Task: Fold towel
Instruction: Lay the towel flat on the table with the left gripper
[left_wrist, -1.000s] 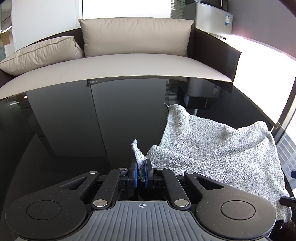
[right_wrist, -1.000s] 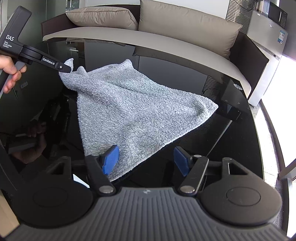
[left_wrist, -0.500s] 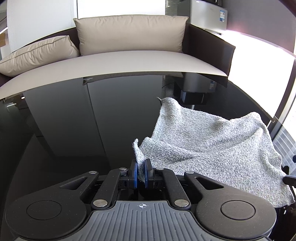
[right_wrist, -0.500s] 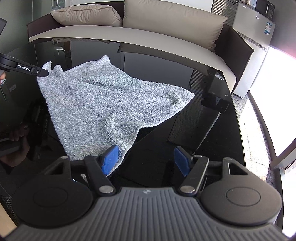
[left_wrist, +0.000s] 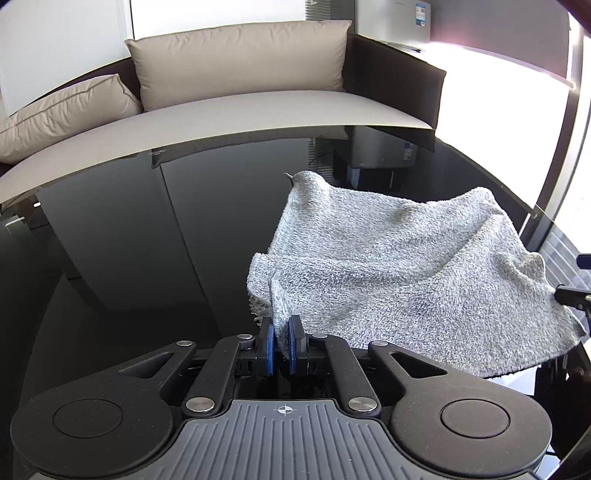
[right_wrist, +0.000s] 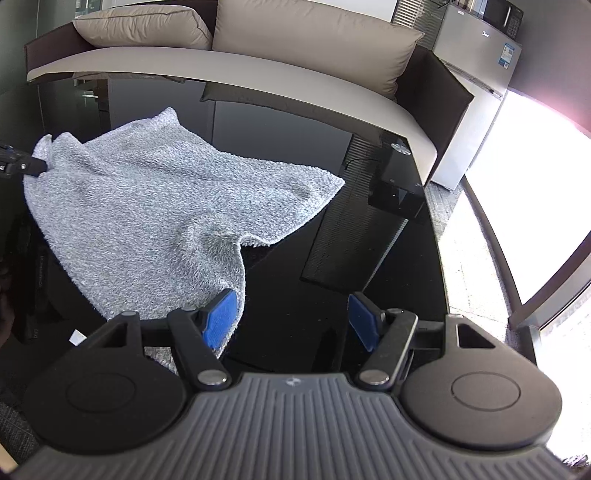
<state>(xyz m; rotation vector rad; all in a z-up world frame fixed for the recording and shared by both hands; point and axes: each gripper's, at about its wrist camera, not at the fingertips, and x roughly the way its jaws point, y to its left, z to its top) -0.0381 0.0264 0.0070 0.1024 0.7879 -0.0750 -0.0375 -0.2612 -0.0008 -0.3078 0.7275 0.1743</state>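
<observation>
A grey terry towel lies rumpled on the black glass table, partly lifted. My left gripper is shut on one of its corners, and the cloth rises in a fold from between the blue pads. In the right wrist view the same towel spreads to the left. The left gripper's tip pinches its far left corner there. My right gripper stands wide open. The towel's near corner rests against the left pad, and the right pad is bare. The right gripper's fingers show beside the towel's right corner.
A sofa with beige cushions curves behind the table. A small silver fridge stands at the right, beside a bright window. A black box sits beyond the table's far right edge. A small white scrap lies near the right gripper.
The left gripper has drawn its corner away to the left, and the towel has bunched and risen. The right gripper has stayed open at the towel's near corner.
</observation>
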